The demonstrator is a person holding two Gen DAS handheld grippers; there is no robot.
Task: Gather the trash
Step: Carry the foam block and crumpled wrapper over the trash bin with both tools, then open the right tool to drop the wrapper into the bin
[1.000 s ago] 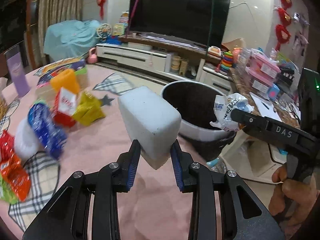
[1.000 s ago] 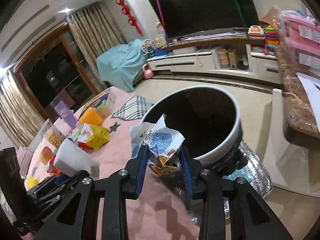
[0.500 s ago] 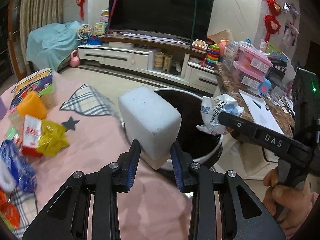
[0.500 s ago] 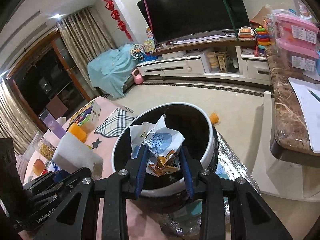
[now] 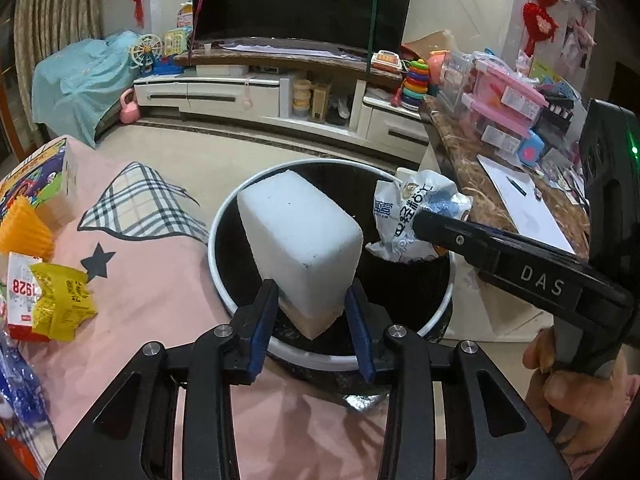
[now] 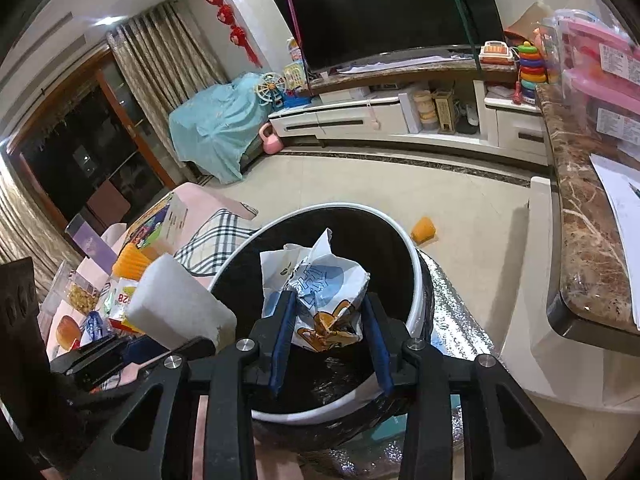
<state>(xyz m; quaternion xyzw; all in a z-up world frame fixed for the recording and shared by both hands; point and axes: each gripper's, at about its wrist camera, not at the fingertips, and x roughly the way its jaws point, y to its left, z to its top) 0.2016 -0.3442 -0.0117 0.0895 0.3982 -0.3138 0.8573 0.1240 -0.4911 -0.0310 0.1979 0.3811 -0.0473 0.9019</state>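
Left gripper (image 5: 312, 326) sits at bottom centre of the left wrist view, blue pads against the two flanks of a white foam block (image 5: 298, 248), jaws just easing wider with the block between them and no clear gap visible, so the block looks held, though loosely. Block's long axis runs up and away from the jaws, its far end over the black mouth of the trash bin (image 5: 224, 288), which fills the frame centre just beyond the fingertips. Judgement: the drop turns on that overlap, and the foam already hangs inside the white rim's outline. Right gripper (image 5: 430, 222) enters from the right edge, its tip buried in a crumpled snack bag (image 5: 404, 208) over the bin's far right rim; its jaws cannot be read here. Pink tablecloth (image 5: 160, 280) at left carries more wrappers, among them a yellow packet (image 5: 62, 304), well apart from both tools. Right wrist view: right gripper (image 6: 330, 330) at bottom centre, jaws just opening too, the snack bag (image 6: 316, 292) between the pads and touching at least the left one; bag hangs squarely above the bin (image 6: 416, 300) interior. This view shows the bin's depth and dark lining, and an orange cup (image 6: 424, 230) on the floor beyond it, hidden from the other camera. Foam block (image 6: 176, 300) appears at lower left, near the rim. Both loads look ready to fall; the bag sits more central.
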